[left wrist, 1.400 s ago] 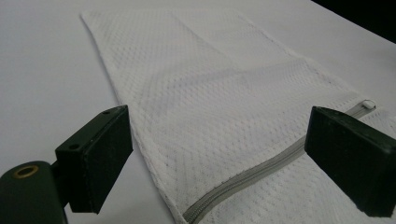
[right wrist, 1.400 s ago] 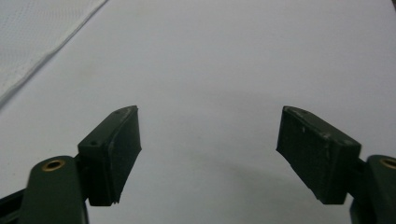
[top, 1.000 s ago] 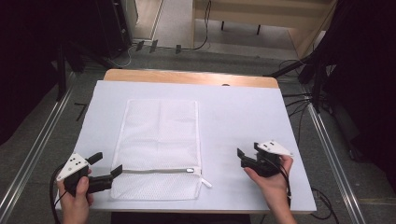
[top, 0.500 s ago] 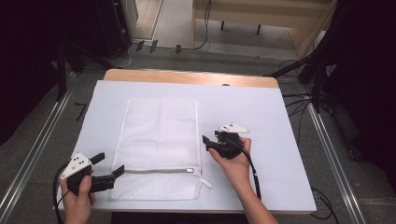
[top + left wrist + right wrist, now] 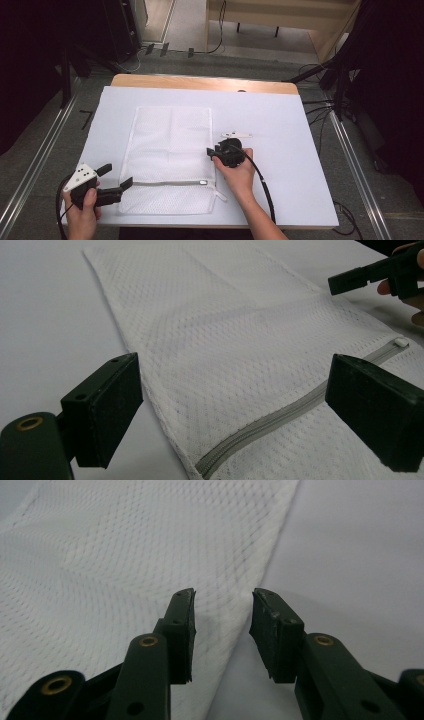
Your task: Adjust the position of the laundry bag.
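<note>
- We find one white mesh laundry bag [image 5: 170, 155] lying flat on the white table cover [image 5: 280, 115], left of centre, its long side running away from the person. One grey zipper [image 5: 165, 183] crosses it near the near end; the pull [image 5: 203, 183] sits at the right end, so we judge the bag zipped up.
- The right gripper [image 5: 212, 152] is at the bag's right edge, roughly midway along it. In the right gripper view its jaws stand narrowly apart, holding nothing, with the bag's hem [image 5: 260, 565] running between them just ahead.
- The left gripper [image 5: 116, 180] sits at the bag's near left corner, by the zipper's left end. Its jaws are spread wide and empty; the mesh [image 5: 225, 355] lies between them in the left gripper view.
- Risk, in our judgement: the mesh lies thin and flat against the cover, so jaws that come together above it could miss the hem, or pinch the cover along with it.
- Further risk: a pull from one side alone could drag or bunch the light bag, since the other gripper has no hold.
- Count: one bag, one zipper, two grippers, two hands.
</note>
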Demonstrator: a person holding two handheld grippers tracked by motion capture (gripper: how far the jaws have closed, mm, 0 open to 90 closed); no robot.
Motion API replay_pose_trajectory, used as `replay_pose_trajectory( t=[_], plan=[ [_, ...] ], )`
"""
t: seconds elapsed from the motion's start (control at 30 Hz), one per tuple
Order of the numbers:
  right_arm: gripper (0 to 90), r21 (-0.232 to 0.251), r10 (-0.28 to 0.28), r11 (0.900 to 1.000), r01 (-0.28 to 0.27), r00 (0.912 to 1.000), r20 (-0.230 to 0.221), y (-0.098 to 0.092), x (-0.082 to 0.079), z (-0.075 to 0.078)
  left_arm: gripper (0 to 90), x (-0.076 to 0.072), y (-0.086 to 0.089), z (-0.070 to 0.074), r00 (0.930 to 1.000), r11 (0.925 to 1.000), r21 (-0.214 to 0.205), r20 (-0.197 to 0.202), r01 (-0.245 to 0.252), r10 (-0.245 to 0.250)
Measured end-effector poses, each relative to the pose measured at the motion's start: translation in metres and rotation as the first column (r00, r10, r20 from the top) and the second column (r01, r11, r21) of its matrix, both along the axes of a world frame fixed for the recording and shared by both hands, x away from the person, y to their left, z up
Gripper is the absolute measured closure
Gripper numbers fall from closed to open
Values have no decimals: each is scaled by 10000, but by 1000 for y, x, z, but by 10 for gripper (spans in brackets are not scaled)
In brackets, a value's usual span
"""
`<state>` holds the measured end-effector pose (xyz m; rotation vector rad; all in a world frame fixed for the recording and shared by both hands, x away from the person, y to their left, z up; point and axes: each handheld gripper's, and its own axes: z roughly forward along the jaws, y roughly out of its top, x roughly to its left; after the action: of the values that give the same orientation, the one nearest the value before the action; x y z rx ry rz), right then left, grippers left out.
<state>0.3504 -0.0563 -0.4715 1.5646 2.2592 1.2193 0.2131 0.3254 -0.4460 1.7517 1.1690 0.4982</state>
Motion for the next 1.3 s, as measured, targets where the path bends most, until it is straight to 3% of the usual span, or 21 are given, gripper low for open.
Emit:
replay_pose_trajectory(
  t=[0.1,0.17,0.23,0.27,0.47,0.63,1.1,1.3],
  plan=[
    [693,35,3,10000,-2,9995,-324,3,-1,-2,84,1,0,-1,10000,10000,9,-33,-21,21],
    [737,-71,-105,9999,103,9995,-303,4,-1,-2,83,1,0,-1,10000,10000,4,-35,-31,31],
    [850,-415,-230,9989,217,9993,-303,4,0,-1,84,1,0,0,10000,10000,25,-8,4,-4],
    [887,-323,-117,9994,108,9996,-276,3,0,-2,83,1,0,1,10000,10000,70,-16,14,-14],
    [900,-305,-62,9995,58,9999,-106,-3,-2,0,84,1,2,-1,10000,9999,-120,-47,-33,32],
    [900,-401,-124,9991,122,9999,-42,-9,-4,0,84,1,-1,0,10000,10000,-15,-2,34,-34],
    [900,-639,-446,9969,451,9990,100,-55,-3,-1,84,1,-2,0,9999,9999,-28,-36,110,-110],
    [900,-943,-603,9936,626,9978,272,-83,2,1,84,0,-6,-1,9998,9999,8,-74,159,-159]
  ],
)
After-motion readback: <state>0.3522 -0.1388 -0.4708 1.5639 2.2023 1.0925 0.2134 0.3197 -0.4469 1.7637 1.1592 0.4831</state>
